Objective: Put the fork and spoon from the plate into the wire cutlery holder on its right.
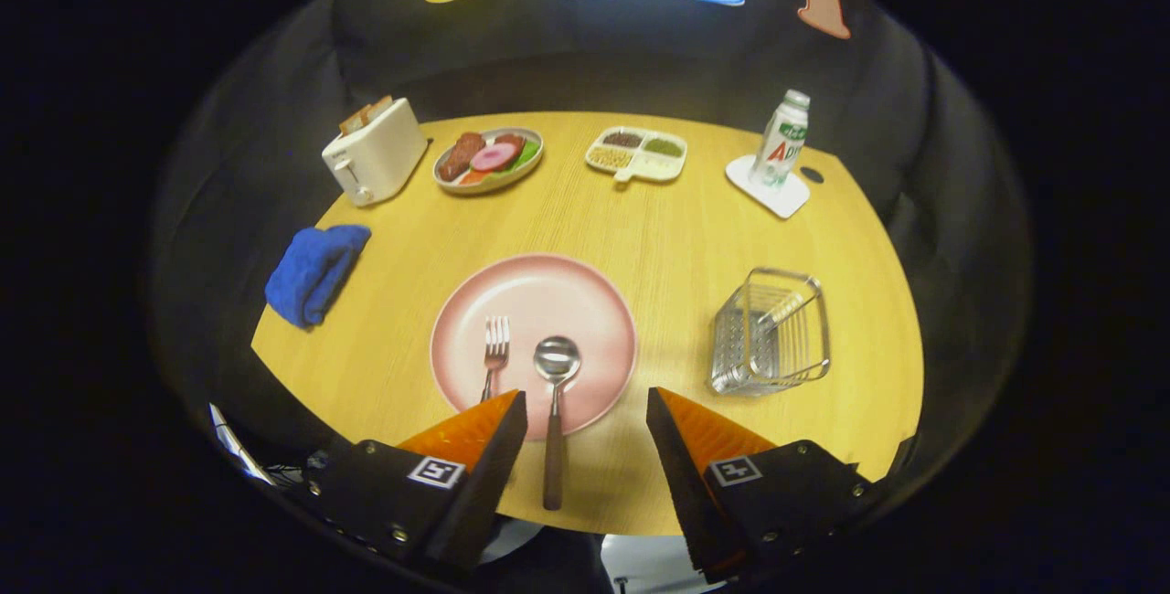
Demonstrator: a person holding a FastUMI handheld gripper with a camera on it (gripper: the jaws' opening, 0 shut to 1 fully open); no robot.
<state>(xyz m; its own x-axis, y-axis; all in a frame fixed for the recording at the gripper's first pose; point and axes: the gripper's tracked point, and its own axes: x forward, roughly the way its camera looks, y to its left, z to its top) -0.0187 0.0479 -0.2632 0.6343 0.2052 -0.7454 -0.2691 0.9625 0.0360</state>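
Spoon [555, 393] handle lies nearest to me, dark and straight, running between the orange fingers [475, 425] of my gripper [585, 416], its end on the tabletop [640, 238] and its bowl resting on the pink plate [585, 302]. I note the jaws stand wide open and hold nothing; the handle sits closer to the left finger than to the right one. Fork [494, 352] lies just left of the spoon, tines pointing away from me, its handle partly hidden behind the left finger. I judge the spoon to be the first pick. To do it well I would shift slightly left so the handle is centred, come down level, and close on the handle just short of the plate rim, where the fingers can get under it without scraping the plate or nudging the fork. Wire cutlery holder [770, 331] stands to the right of the plate, well apart from it, and appears empty; I would carry the spoon clear above its rim before tipping it in. Beyond lie a blue cloth [315, 272], a toaster [375, 153], food dishes and a bottle [781, 139], none in the path.
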